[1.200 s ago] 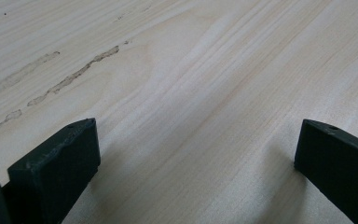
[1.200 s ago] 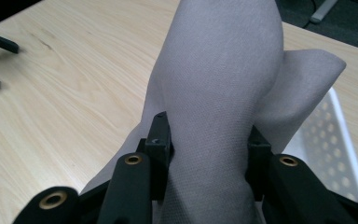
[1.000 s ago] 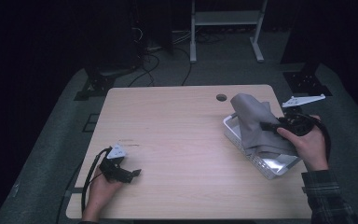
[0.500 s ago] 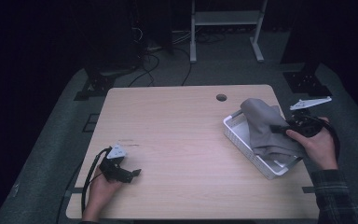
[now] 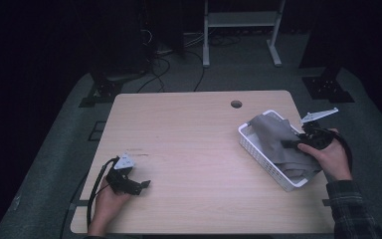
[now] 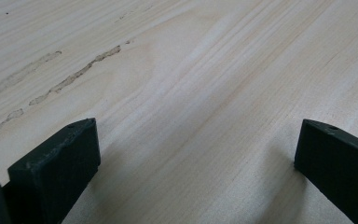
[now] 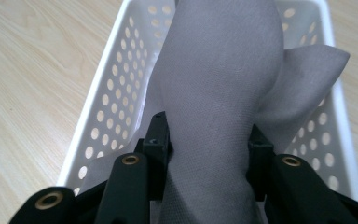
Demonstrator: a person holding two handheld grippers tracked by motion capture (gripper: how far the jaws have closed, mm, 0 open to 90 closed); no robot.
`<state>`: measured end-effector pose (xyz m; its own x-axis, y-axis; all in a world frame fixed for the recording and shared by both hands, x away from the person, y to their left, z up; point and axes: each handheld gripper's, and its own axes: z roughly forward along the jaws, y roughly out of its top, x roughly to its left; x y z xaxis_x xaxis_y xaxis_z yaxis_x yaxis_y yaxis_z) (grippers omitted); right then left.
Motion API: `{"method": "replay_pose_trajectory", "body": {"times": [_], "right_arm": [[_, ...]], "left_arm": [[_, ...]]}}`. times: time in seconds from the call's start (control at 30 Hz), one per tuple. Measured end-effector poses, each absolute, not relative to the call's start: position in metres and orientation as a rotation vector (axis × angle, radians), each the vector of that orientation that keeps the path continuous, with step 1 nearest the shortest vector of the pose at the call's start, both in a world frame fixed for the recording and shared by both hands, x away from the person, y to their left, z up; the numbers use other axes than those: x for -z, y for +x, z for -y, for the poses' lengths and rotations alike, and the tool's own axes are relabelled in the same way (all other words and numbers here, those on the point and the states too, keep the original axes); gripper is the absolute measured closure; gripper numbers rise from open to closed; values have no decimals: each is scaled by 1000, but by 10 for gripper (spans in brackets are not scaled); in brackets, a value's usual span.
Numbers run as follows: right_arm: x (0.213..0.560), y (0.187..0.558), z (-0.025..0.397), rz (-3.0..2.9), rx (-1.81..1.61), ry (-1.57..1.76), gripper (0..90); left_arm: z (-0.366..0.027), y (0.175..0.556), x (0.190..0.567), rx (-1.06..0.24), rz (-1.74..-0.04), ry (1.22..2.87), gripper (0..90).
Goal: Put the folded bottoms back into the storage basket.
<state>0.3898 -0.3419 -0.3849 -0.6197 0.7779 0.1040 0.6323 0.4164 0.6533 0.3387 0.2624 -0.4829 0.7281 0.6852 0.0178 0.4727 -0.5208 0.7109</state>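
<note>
Since a second ago our right tool (image 5: 294, 143) has drawn back toward 4 o'clock, and the basket (image 5: 258, 159) has slid with it toward the worktop's right edge, the cloth (image 5: 273, 137) sitting lower in it than before. Our left tool (image 5: 138, 185) has not moved.

We hold the right tool over the basket's near side, at about 3 o'clock on the worktop (image 5: 194, 144). In the right gripper view its jaws stand on either side of a thick fold of the grey cloth (image 7: 219, 93), pressing against it on both flanks, so we are pinching the cloth. From there the cloth runs up toward 12 o'clock, drapes inside the white perforated basket (image 7: 116, 93), and one corner flares out over the rim at 2 o'clock.

Our left hand (image 5: 108, 204) rests at the worktop's 7 o'clock corner, holding the left tool low above the wood. In the left gripper view its jaws are spread wide apart with nothing between them but bare wood grain (image 6: 191, 102), and a few pale scuff marks (image 6: 74, 74) lie at 10 o'clock.
</note>
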Motion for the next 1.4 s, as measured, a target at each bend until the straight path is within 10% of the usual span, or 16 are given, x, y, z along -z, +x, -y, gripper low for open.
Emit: {"method": "replay_pose_trajectory", "body": {"times": [1.0, 1.4], "right_arm": [[418, 411, 321, -2451, -837, 1285, 384], [390, 400, 345, -2322, -858, 1299, 458]], "left_arm": [[-262, 339, 483, -386, -871, 2220, 0], [-262, 339, 483, -387, -871, 2219, 0]]}}
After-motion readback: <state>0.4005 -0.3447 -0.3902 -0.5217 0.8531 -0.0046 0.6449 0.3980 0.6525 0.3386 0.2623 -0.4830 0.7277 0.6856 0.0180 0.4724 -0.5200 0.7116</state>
